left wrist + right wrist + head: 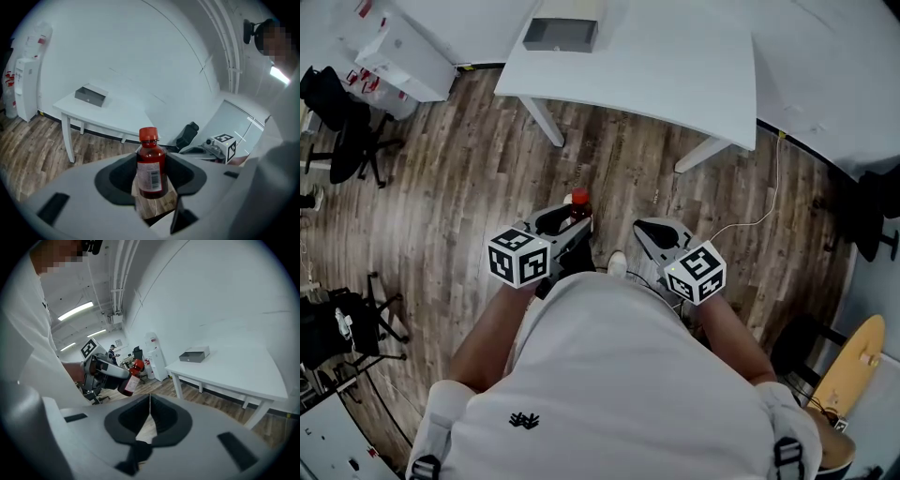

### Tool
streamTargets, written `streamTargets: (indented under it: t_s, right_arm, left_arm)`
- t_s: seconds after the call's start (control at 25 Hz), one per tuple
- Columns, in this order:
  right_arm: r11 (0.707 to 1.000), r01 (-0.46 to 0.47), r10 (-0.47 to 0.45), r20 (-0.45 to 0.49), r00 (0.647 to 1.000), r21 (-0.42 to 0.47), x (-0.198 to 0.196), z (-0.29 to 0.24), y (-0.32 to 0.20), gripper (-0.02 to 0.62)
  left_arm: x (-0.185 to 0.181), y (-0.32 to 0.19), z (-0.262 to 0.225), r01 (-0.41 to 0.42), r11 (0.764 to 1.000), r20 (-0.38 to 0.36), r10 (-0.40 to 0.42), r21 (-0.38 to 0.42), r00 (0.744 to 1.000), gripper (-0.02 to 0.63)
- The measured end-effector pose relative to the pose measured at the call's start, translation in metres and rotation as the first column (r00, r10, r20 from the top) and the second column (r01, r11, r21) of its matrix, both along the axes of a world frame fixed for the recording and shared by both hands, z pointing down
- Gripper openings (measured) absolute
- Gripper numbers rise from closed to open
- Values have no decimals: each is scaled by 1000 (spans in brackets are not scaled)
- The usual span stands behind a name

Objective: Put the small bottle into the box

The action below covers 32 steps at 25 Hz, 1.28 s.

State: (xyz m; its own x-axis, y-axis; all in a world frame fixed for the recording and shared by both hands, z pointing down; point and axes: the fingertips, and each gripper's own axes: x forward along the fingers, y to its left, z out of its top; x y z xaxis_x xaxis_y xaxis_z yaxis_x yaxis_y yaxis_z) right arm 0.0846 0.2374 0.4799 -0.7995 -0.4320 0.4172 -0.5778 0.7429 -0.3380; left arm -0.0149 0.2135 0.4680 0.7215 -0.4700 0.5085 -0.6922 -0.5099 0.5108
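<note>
A small dark-red bottle [151, 168] with a red cap stands upright between the jaws of my left gripper [152, 180], which is shut on it. In the head view the bottle [577, 208] shows at the tip of the left gripper [565, 223], held above the wooden floor. From the right gripper view the bottle [130, 378] is seen off to the left in that gripper. My right gripper [149, 413] is shut, its jaw tips meeting with nothing between them. A shallow grey box [561, 35] lies on the white table [675, 75] ahead.
The white table's legs [542, 120] stand on the wood floor between me and the box. A black office chair [342, 127] and a white water dispenser [403, 61] are at the left. A thin cable [769, 202] runs across the floor at the right.
</note>
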Motion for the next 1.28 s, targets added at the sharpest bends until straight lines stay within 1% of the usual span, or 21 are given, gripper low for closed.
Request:
streamTargets:
  t_s: [0.16, 0.2, 0.24, 0.28, 0.48, 0.6, 0.72, 0.84, 0.92, 1.0, 1.12, 1.28]
  right_arm:
    - [999, -40, 40, -10, 999, 12, 1, -4, -38, 11]
    - [998, -54, 54, -11, 998, 11, -1, -5, -49, 23]
    - [998, -66, 66, -13, 998, 11, -5, -7, -60, 55]
    - [997, -75, 76, -18, 997, 14, -9, -10, -72, 64]
    - [994, -111, 112, -32, 993, 22, -32, -18, -131, 62]
    - [991, -131, 132, -24, 991, 20, -45, -21, -158, 29]
    - [989, -147, 148, -12, 989, 25, -62, -22, -183, 12]
    - [986, -165, 165, -12, 986, 10, -75, -20, -203, 9]
    - [988, -152, 152, -18, 988, -4, -77, -18, -210, 9]
    - [991, -133, 133, -24, 991, -12, -72, -14, -221, 9]
    - [992, -118, 118, -6, 993, -34, -60, -7, -244, 9]
    - [998, -66, 66, 6, 998, -25, -55, -9, -285, 9]
  left_arm:
    - [0, -39, 0, -22, 1000, -21, 22, 11, 1000, 198]
    - [-2, -51, 0, -30, 999, -23, 30, 11, 999, 198]
    - [-6, -63, 1, -36, 999, -25, 37, 9, 999, 196]
    - [-12, -77, 2, -43, 999, -26, 43, 6, 999, 196]
    - [-33, -142, 0, -80, 997, -44, 80, 7, 996, 196]
    - [-46, -170, 1, -93, 996, -44, 93, 6, 995, 196]
    - [-63, -199, 4, -98, 995, -39, 98, -1, 994, 196]
    - [-80, -230, 10, -84, 996, -27, 84, -14, 996, 196]
    - [-84, -247, 13, -73, 997, -13, 73, -21, 997, 196]
    - [-83, -267, 15, -57, 998, -1, 57, -21, 998, 196]
    - [-78, -304, 16, -28, 999, 21, 28, -16, 999, 196]
    - [-78, -357, 14, 25, 1000, 48, -24, -17, 999, 195]
